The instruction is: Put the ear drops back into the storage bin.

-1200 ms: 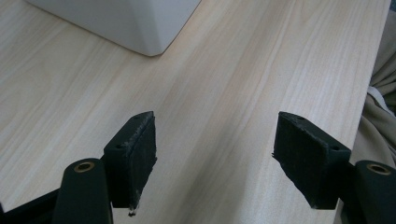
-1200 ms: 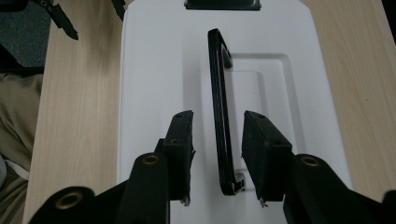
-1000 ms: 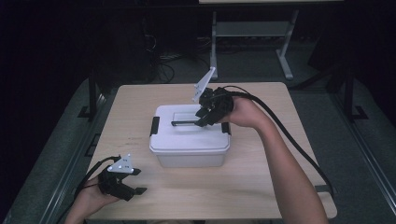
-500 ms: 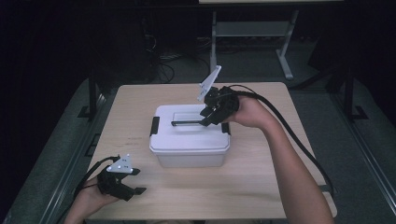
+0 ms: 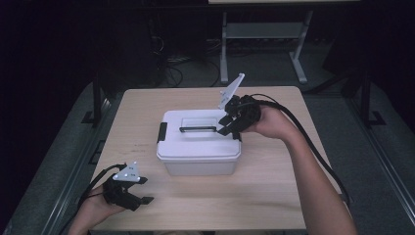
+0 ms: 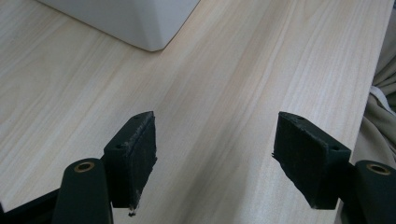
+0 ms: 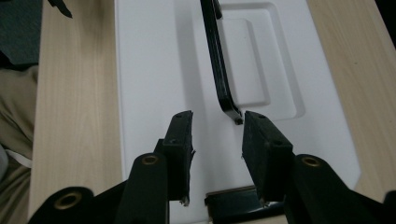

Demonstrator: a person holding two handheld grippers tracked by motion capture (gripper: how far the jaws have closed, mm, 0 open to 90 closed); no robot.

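Since the earlier frame the right tongs point(image 5: 230, 125) have slid toward the right end of the white box point(image 5: 199, 147) at mid-tabletop point(image 5: 274, 196) — jaws part-open, empty, above the clasp point(image 7: 231, 196) beside the black handle point(image 7: 218, 60). Left tongs point(image 5: 139, 193) rest wide open, holding nothing (near edge). Lid on; unlatching not yet done.

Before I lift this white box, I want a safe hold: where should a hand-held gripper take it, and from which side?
Probably by the black handle, lying flat along the middle of the lid, coming from straight above. It is a thin bar over a sunken tray, so jaws could fit either side, once raised. The right hand-held gripper is open at its near end, above the right latch.
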